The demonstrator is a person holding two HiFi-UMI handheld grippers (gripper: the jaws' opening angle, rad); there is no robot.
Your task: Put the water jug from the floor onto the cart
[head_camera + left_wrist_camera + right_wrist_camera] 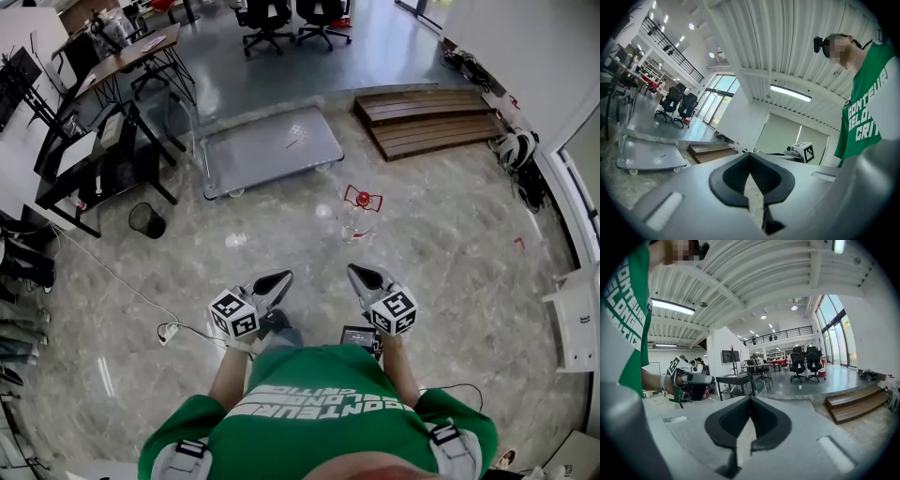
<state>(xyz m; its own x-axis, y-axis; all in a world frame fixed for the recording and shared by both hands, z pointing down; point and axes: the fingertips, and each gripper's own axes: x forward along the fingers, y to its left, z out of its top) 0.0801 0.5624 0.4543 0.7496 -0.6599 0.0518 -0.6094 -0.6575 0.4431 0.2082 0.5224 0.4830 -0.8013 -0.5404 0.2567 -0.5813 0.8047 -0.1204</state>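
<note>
The water jug (pixel 354 221), clear with a red cap and handle, stands on the stone floor ahead of me. Beyond it to the left lies the grey flat cart (pixel 267 148), also seen low at the left of the left gripper view as the cart (pixel 651 155). My left gripper (pixel 273 282) and right gripper (pixel 363 275) are held side by side near my chest, short of the jug and apart from it. Both point forward with their jaws closed tip to tip and nothing between them: left gripper (pixel 750 155), right gripper (pixel 750 398). The jug is hidden in both gripper views.
Wooden steps (pixel 429 120) lie at the back right. Black desks (pixel 98 155) and a black bin (pixel 146 220) stand at the left. A power strip with its cable (pixel 169 331) lies on the floor by my left side. Office chairs (pixel 281 19) are far back.
</note>
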